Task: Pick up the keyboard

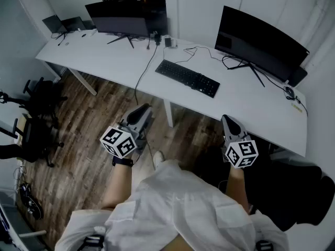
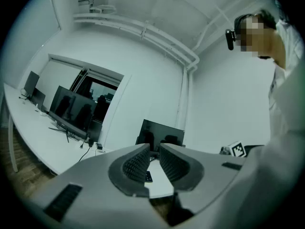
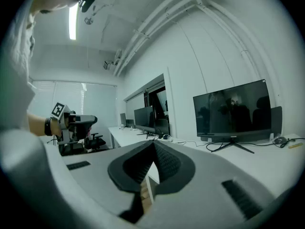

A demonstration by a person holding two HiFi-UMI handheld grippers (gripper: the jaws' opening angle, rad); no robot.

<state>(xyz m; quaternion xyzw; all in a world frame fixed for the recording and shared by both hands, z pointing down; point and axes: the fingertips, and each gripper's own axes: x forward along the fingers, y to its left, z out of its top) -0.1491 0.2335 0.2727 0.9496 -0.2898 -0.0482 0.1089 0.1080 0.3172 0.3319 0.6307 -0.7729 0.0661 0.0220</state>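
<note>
White desk (image 1: 120, 61) | 1 keyboard (image 1: 187, 78) | left gripper (image 1: 142, 109), right gripper (image 1: 226, 118): jaws closed, empty

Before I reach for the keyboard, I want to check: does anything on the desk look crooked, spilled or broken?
Nothing looks spilled or broken. The keyboard lies flat, roughly parallel to the front edge of the desk. One oddity: a black cable hangs over that edge toward the floor.

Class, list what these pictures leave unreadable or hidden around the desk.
- Keyboard key legends: too small in the head view.
- Small items at the right end of the desk: too small to name, head view.
- Chair: dark, partly cut off by the head view's left edge.
</note>
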